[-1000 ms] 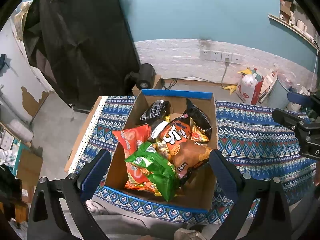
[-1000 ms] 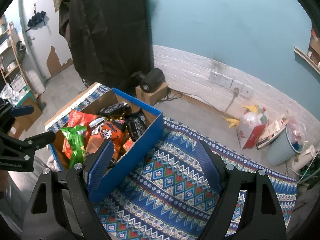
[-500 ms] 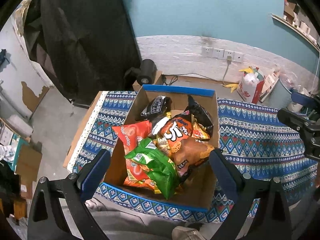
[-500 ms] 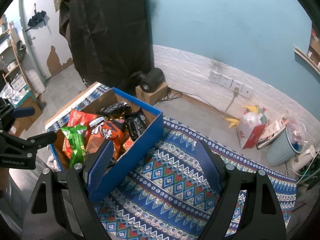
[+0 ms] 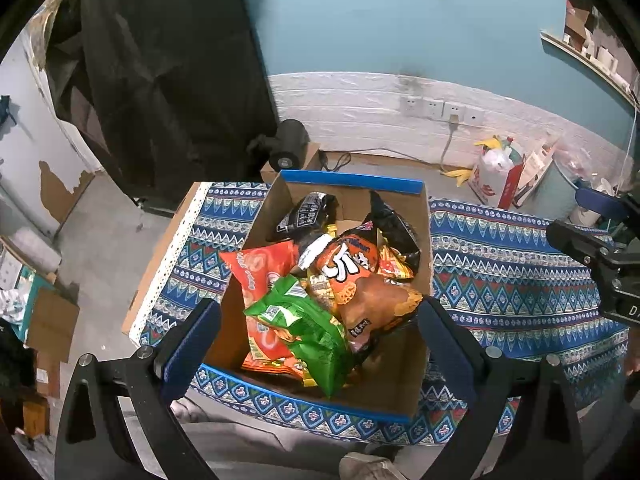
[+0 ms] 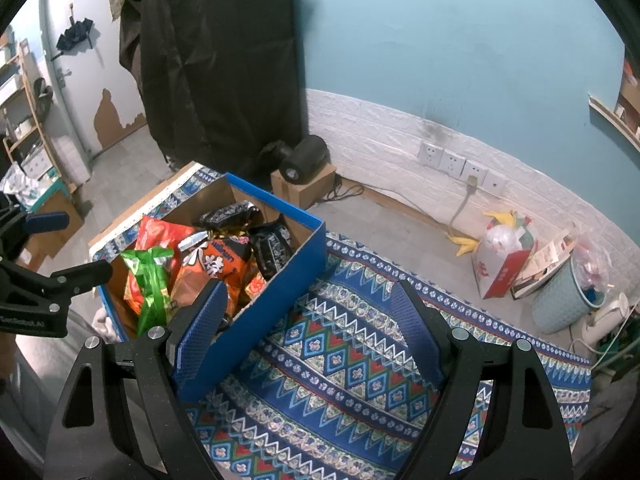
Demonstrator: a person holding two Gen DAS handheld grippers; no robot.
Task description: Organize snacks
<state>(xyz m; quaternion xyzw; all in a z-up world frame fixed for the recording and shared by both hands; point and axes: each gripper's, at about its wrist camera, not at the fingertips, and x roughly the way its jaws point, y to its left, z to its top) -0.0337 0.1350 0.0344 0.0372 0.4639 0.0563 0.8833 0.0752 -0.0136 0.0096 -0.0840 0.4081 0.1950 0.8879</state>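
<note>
Both claws are wide open, holding nothing. Left claw (image 5: 318, 344) hovers over the box (image 5: 352, 188) of snack bags (image 5: 308, 320); right claw (image 6: 312, 332) over the table (image 6: 360, 360)

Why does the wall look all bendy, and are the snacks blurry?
Left wrist view: fisheye lens curves the white brick wall; snack bags look sharp, with slight glare. Right wrist view: same curving, dark rounded corners; the box looks sharp.

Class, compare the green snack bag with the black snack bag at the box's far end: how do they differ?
The green bag lies at the near end of the box; the black bag leans against the far wall. The green bag rests on an orange-red bag; the black bag sits behind the pile. Both are crinkled packets inside the box.
</note>
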